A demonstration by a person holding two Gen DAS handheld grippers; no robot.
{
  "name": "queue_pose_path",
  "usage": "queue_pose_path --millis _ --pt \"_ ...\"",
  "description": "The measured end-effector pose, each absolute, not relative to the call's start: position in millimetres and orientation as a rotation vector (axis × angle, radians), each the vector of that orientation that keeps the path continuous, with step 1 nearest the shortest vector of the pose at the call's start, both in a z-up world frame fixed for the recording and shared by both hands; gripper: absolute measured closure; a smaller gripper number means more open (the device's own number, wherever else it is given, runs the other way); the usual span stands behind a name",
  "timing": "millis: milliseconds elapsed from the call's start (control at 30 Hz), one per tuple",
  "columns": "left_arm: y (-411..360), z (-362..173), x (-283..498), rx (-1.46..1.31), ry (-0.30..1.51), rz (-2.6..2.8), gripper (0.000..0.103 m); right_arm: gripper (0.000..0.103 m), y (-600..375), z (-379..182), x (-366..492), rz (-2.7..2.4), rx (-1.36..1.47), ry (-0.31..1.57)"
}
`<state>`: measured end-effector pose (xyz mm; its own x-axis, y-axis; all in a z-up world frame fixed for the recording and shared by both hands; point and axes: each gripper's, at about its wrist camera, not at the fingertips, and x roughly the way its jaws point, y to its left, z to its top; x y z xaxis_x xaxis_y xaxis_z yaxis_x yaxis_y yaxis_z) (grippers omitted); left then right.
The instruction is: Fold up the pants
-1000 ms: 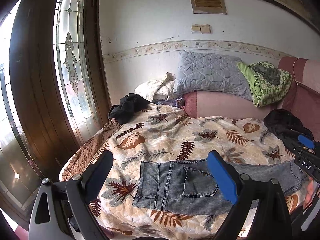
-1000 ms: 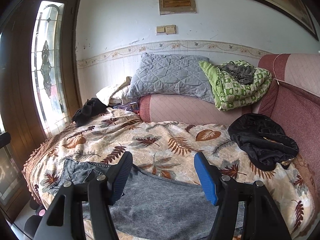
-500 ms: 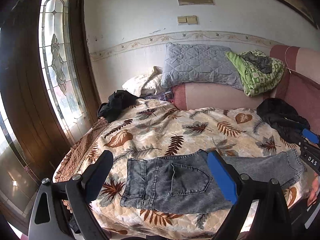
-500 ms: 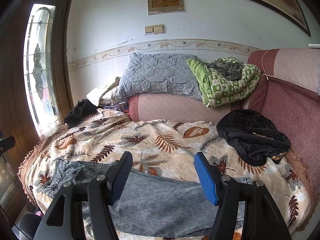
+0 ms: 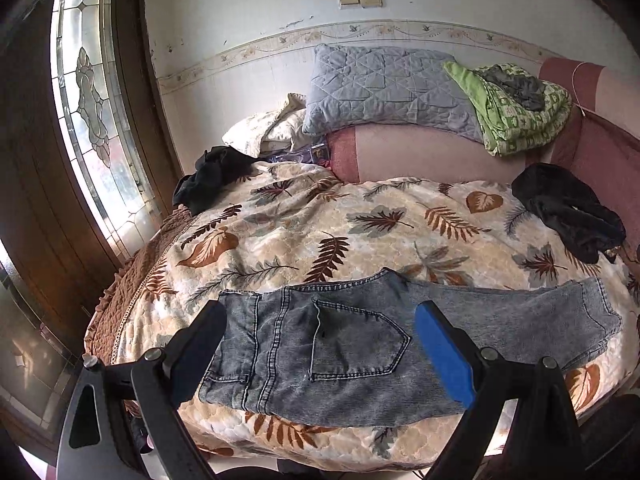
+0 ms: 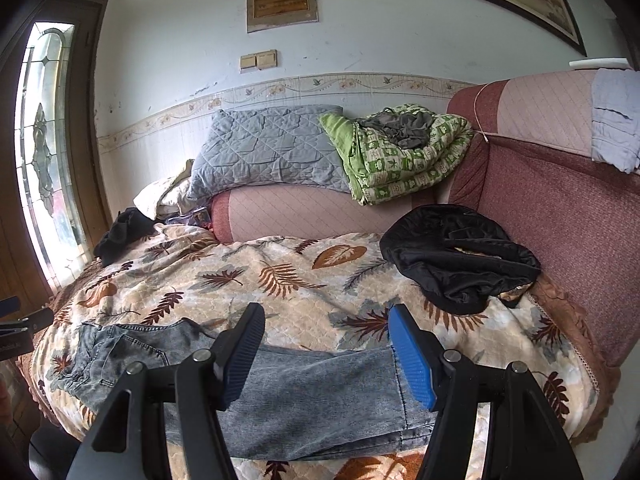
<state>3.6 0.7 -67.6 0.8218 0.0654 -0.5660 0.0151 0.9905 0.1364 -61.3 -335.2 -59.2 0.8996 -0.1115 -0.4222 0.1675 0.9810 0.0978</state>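
Observation:
Grey washed jeans (image 5: 360,344) lie flat along the front edge of the bed, folded lengthwise, waist to the left and hems (image 5: 596,312) to the right. My left gripper (image 5: 320,340) hovers open above the waist and back pocket, holding nothing. In the right wrist view the leg part of the jeans (image 6: 312,392) runs beneath my right gripper (image 6: 328,356), which is also open and empty, its blue fingertip (image 6: 412,360) over the hem end. A bit of the left gripper's body (image 6: 16,328) shows at that view's left edge.
A leaf-patterned quilt (image 5: 320,220) covers the bed. One black garment (image 5: 568,208) lies at the right by the maroon sofa back (image 6: 560,220), another (image 5: 212,176) at the far left. A grey pillow (image 5: 384,84) and green blanket (image 5: 520,120) sit at the back. A glass-panelled door (image 5: 88,100) stands left.
Both grippers have come down and closer to the jeans, which fill more of each view. The right gripper's tip has left the left wrist view. The jeans lie as before.

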Motion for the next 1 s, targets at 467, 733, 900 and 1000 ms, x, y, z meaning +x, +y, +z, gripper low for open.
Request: queue_pose_path --millis 467,733,900,1000 --pt "-6 -67 11 0.100 0.598 -0.004 0.008 0.035 -310 -71 -69 -0.091 0.083 0.468" --pt "-8 -71 11 0.097 0.604 -0.014 0.008 0.035 -307 -72 -68 -0.076 0.079 0.472" --pt "-7 -75 10 0.100 0.614 -0.019 0.008 0.035 -304 -75 -62 -0.077 0.076 0.486" --pt "-4 -78 9 0.093 0.622 -0.017 0.008 0.035 -304 -79 -61 -0.082 0.074 0.500"
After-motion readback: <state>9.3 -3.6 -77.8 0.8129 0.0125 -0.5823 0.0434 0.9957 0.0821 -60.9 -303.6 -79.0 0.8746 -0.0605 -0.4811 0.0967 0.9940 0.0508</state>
